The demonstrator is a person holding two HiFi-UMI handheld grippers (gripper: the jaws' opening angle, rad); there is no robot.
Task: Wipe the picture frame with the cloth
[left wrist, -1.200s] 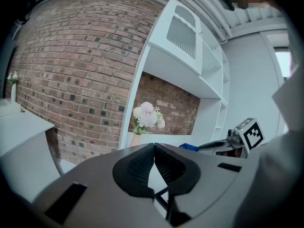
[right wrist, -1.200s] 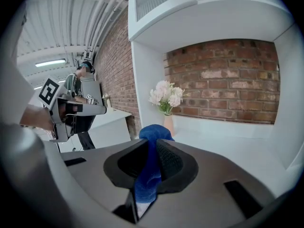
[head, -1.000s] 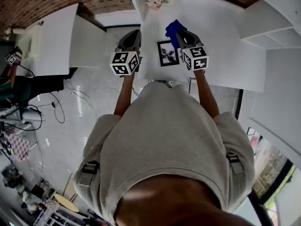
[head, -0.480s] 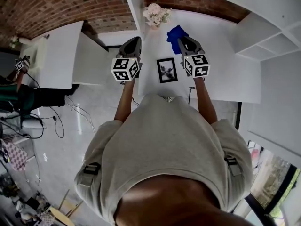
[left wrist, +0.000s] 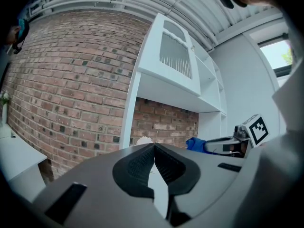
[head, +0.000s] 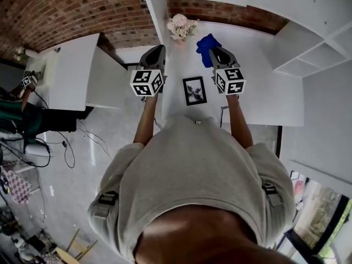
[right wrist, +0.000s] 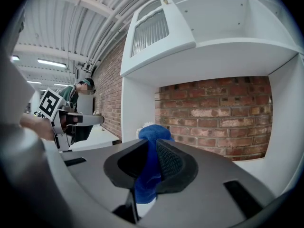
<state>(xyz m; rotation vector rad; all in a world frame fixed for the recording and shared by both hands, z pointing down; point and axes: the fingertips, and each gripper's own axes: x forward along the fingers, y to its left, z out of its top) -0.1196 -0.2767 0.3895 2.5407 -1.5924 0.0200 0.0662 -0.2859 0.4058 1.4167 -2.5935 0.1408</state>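
Note:
A small black picture frame (head: 194, 90) with a grey photo lies flat on the white table (head: 258, 92), between my two arms. My right gripper (head: 215, 51) is shut on a blue cloth (head: 207, 44), held above the table beyond the frame's far right corner. In the right gripper view the blue cloth (right wrist: 148, 167) bulges out between the closed jaws. My left gripper (head: 155, 53) hovers left of the frame near the table's left edge, shut with nothing in it. In the left gripper view its jaws (left wrist: 153, 148) meet at the tips.
A bunch of pale flowers (head: 182, 25) stands at the table's far end against the brick wall. White shelving (head: 308, 43) rises on the right. Another white desk (head: 66, 70) stands to the left, with cables on the floor (head: 66, 142).
The head view has shifted, so the frame and both grippers sit lower in the picture. Both grippers keep their places beside the frame, the right still holding the cloth.

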